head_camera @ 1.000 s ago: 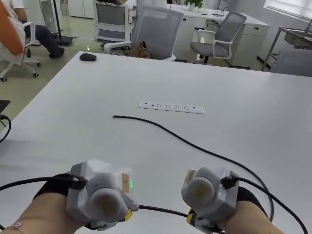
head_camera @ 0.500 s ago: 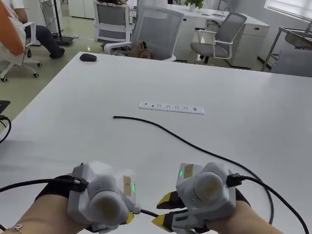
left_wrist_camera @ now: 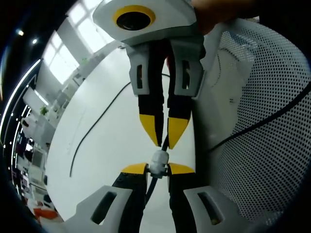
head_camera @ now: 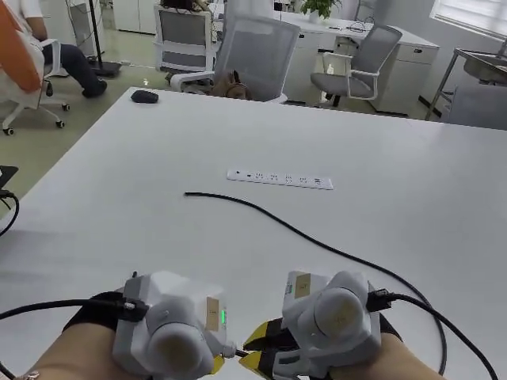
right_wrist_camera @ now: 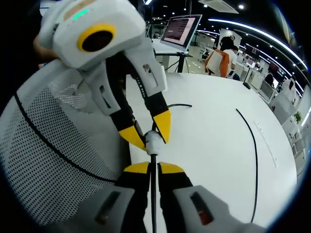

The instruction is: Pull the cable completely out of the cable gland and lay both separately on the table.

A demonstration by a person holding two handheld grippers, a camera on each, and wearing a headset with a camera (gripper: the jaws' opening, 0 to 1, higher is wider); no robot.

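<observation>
Left gripper [left_wrist_camera: 158, 169]: jaws pinched narrow on the small white cable gland [left_wrist_camera: 159, 161], which sits right between its 2 yellow tips

Right gripper [right_wrist_camera: 153, 168]: jaws closed down on the black cable [head_camera: 317, 241], gripping it just beside the gland. The 2 grippers face each other tip to tip at the near edge of the white counter [head_camera: 119, 174], roughly centre, with tips nearly touching

Gland is on the cable, not separated: in the right gripper view the cable runs straight from between that gripper's tips into the gland's end

Cannot tell whether the gland is touching the counter or held just above it

The rest of the cable lies loose on the counter. From the grippers it loops out to the near right, then runs diagonally far-left, with the free end lying mid-counter, just near of the white power strip [head_camera: 279, 180] and apart from it

A dark mouse [head_camera: 144, 96] sits at the far left edge of the counter, well apart from the work. Grey mesh office chairs [head_camera: 257, 55] stand beyond the far edge
</observation>
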